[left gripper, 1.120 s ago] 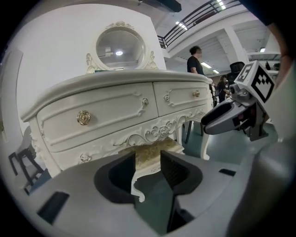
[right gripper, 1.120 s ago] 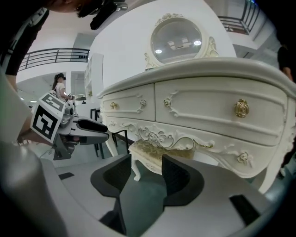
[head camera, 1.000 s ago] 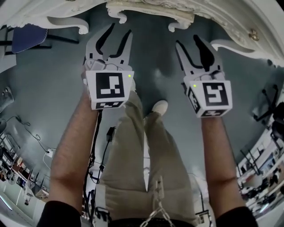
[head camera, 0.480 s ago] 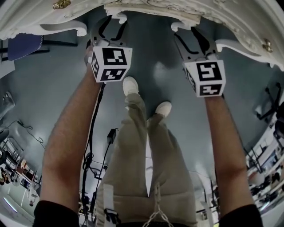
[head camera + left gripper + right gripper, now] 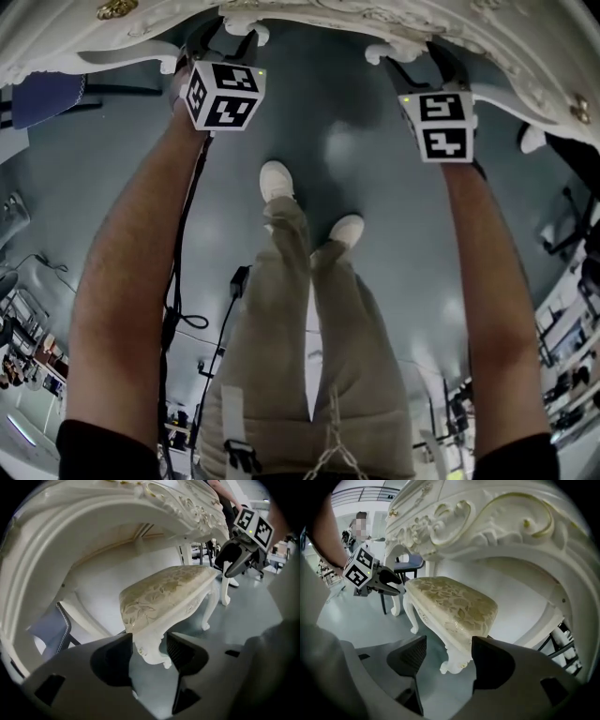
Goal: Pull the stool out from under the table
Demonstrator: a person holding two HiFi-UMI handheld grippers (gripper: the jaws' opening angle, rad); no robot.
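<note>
Both arms are stretched straight out and down, with the left gripper (image 5: pixel 150 651) and right gripper (image 5: pixel 449 656) poked in just under the table's (image 5: pixel 487 522) carved front edge. Each one's jaws are spread wide and not clamped on anything, just a curly corner leg of the stool (image 5: pixel 164 592) sitting in the gap. The stool itself is tucked under the table with its padded seat close below the apron, and there's bare grey floor (image 5: pixel 366 159) on the person's side.

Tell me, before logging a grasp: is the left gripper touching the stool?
Cannot tell: the left gripper straddles the stool corner with open fingers in its own view; contact unclear.
</note>
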